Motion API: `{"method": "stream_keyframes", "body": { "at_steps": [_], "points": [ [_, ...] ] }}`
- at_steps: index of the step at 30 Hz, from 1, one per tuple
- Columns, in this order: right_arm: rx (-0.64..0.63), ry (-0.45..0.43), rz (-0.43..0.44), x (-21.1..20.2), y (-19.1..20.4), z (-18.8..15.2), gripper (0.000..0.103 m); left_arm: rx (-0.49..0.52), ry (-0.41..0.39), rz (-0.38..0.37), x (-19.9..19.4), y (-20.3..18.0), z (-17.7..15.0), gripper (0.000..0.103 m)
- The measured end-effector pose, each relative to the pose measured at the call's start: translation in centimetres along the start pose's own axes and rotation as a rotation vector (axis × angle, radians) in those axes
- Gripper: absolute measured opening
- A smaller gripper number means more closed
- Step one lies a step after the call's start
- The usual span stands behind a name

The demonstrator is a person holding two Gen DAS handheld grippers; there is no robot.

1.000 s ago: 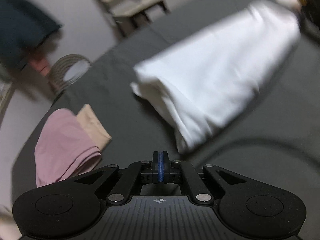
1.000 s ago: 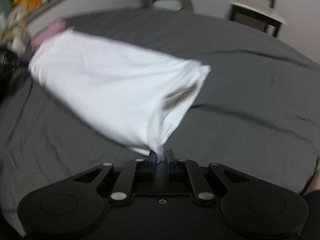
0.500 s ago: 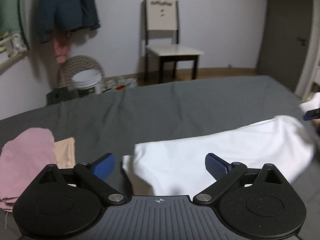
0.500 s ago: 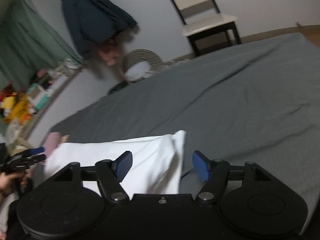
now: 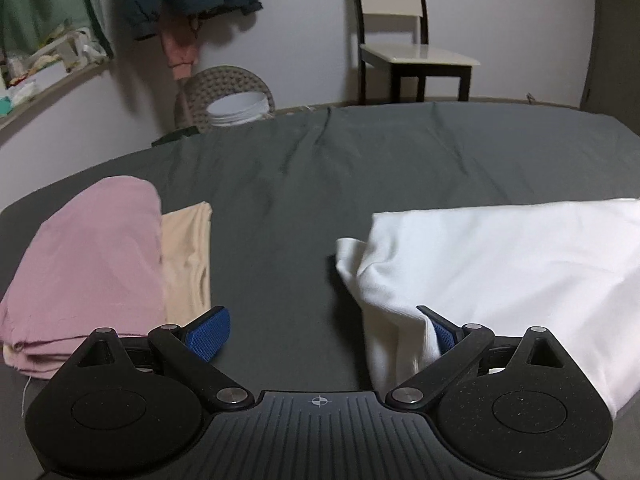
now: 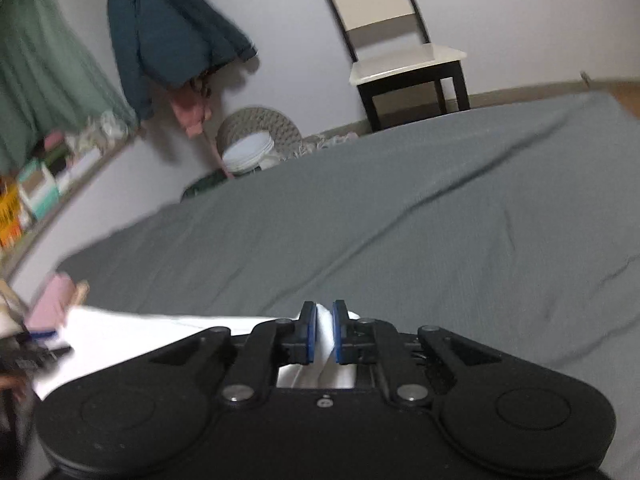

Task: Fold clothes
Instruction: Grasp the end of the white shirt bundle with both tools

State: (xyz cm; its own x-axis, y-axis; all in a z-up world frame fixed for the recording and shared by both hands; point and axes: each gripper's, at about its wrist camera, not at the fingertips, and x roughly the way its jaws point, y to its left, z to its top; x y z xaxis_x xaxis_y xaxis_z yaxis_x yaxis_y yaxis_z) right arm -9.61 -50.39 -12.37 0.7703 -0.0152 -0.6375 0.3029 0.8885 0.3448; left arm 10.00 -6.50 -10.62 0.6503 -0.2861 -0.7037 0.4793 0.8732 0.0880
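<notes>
A woven basket (image 5: 228,88) by the wall holds a white bucket (image 5: 238,110). On the grey bed (image 5: 400,160), the white garment (image 5: 500,264) lies at the near right, well apart from the folded pink (image 5: 88,264) and beige (image 5: 188,256) pieces (open sheet between them). Left gripper (image 5: 326,330) fingers are spread, one under the white cloth's corner. Right gripper (image 6: 324,330) fingers pinch its white edge.
</notes>
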Motion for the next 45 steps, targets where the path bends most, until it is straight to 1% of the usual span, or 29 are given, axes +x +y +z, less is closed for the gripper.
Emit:
{"method": "stream_keyframes", "body": {
  "at_steps": [2, 4, 5, 6, 8, 9, 10, 12, 13, 14, 15, 16, 18, 19, 20, 21, 22, 23, 27, 31, 32, 36, 39, 40, 41, 42, 43, 44, 45],
  "points": [
    [-0.04, 0.022, -0.018, 0.6, 0.3, -0.3, 0.009, -0.024, -0.057, 0.011, -1.0, 0.2, 0.0, 0.098],
    [-0.007, 0.048, -0.01, 0.4, 0.4, -0.2, 0.01, -0.056, -0.133, 0.01, -2.3, 0.3, 0.1, 0.098],
    [0.011, 0.062, -0.011, 0.0, 0.3, 0.0, 0.015, -0.074, -0.167, -0.016, -2.9, 0.5, 0.3, 0.098],
    [0.022, 0.05, -0.017, -0.4, 0.3, 0.1, 0.025, -0.092, -0.194, -0.048, -3.3, 0.7, 0.5, 0.098],
    [0.011, 0.008, -0.019, -1.3, 0.4, 0.4, 0.044, -0.1, -0.19, -0.138, -3.2, 0.7, 1.4, 0.098],
    [0.008, -0.003, -0.011, -1.5, 0.3, 0.5, 0.044, -0.094, -0.179, -0.172, -2.9, 0.6, 1.9, 0.098],
    [0.01, -0.002, 0.004, -1.4, 0.3, 0.5, 0.044, -0.083, -0.162, -0.188, -2.5, 0.3, 2.5, 0.098],
    [0.01, 0.009, 0.024, -1.0, 0.3, 0.5, 0.044, -0.077, -0.124, -0.2, -1.3, -0.2, 3.4, 0.098],
    [0.01, 0.018, 0.031, -0.7, 0.3, 0.5, 0.044, -0.078, -0.106, -0.204, -0.7, -0.4, 3.8, 0.094],
    [0.007, 0.028, 0.036, -0.3, 0.3, 0.4, 0.044, -0.093, -0.094, -0.201, -0.2, -0.5, 4.1, 0.074],
    [-0.005, 0.043, 0.03, 0.1, 0.4, 0.2, 0.044, -0.11, -0.081, -0.198, 0.4, -0.5, 4.4, 0.059],
    [-0.019, 0.057, 0.025, 0.5, 0.6, 0.1, 0.044, -0.139, -0.062, -0.196, 1.0, -0.5, 4.6, 0.04],
    [-0.041, 0.068, 0.023, 0.9, 0.8, -0.1, 0.044, -0.184, -0.031, -0.21, 2.0, -0.7, 4.8, 0.034],
    [-0.049, 0.07, 0.024, 0.9, 0.9, -0.2, 0.043, -0.195, -0.023, -0.218, 2.4, -0.8, 4.9, 0.023],
    [-0.054, 0.071, 0.028, 0.9, 0.9, -0.2, 0.04, -0.199, -0.022, -0.216, 2.6, -1.0, 4.7, 0.018],
    [-0.06, 0.067, 0.027, 0.8, 1.0, -0.2, 0.031, -0.207, -0.026, -0.22, 2.7, -1.1, 4.4, 0.014],
    [-0.062, 0.058, 0.028, 0.6, 1.1, -0.1, 0.024, -0.216, -0.029, -0.224, 2.7, -1.1, 4.1, 0.013],
    [-0.064, 0.05, 0.03, 0.4, 1.2, -0.1, 0.012, -0.218, -0.036, -0.217, 2.6, -1.1, 3.8, 0.012],
    [-0.082, 0.01, 0.033, -0.4, 1.5, 0.2, 0.011, -0.201, -0.078, -0.184, 2.1, -1.3, 3.0, 0.01],
    [-0.107, -0.027, 0.026, -0.7, 1.9, 0.7, 0.01, -0.187, -0.111, -0.161, 1.7, -1.3, 3.1, 0.01],
    [-0.097, -0.033, 0.021, -0.7, 1.7, 0.7, 0.009, -0.192, -0.116, -0.151, 1.7, -1.3, 3.1, 0.01],
    [-0.064, -0.055, 0.013, -0.8, 1.0, 1.0, 0.008, -0.226, -0.155, -0.118, 1.3, -1.2, 3.1, 0.009],
    [-0.078, -0.035, 0.004, -0.7, 1.1, 1.0, 0.008, -0.239, -0.14, -0.123, 1.6, -1.0, 2.8, 0.009],
    [-0.074, -0.026, -0.003, -0.5, 1.1, 1.0, 0.009, -0.248, -0.134, -0.125, 1.7, -0.9, 2.7, 0.009],
    [-0.067, -0.016, -0.008, -0.3, 0.9, 0.9, 0.015, -0.275, -0.124, -0.13, 2.0, -0.6, 2.6, 0.009],
    [-0.032, -0.004, 0.003, -0.2, 0.5, 0.9, 0.028, -0.299, -0.113, -0.136, 2.3, -0.3, 2.4, 0.01],
    [0.002, 0.008, 0.015, -0.2, 0.1, 0.9, 0.036, -0.309, -0.104, -0.141, 2.5, -0.1, 2.3, 0.009],
    [0.036, 0.018, 0.028, -0.1, -0.2, 0.9, 0.041, -0.305, -0.102, -0.14, 2.6, -0.2, 2.3, 0.009],
    [0.062, 0.009, 0.054, -0.1, -0.5, 0.9, 0.041, -0.302, -0.101, -0.139, 2.8, -0.2, 2.3, 0.009]
  ]
}}
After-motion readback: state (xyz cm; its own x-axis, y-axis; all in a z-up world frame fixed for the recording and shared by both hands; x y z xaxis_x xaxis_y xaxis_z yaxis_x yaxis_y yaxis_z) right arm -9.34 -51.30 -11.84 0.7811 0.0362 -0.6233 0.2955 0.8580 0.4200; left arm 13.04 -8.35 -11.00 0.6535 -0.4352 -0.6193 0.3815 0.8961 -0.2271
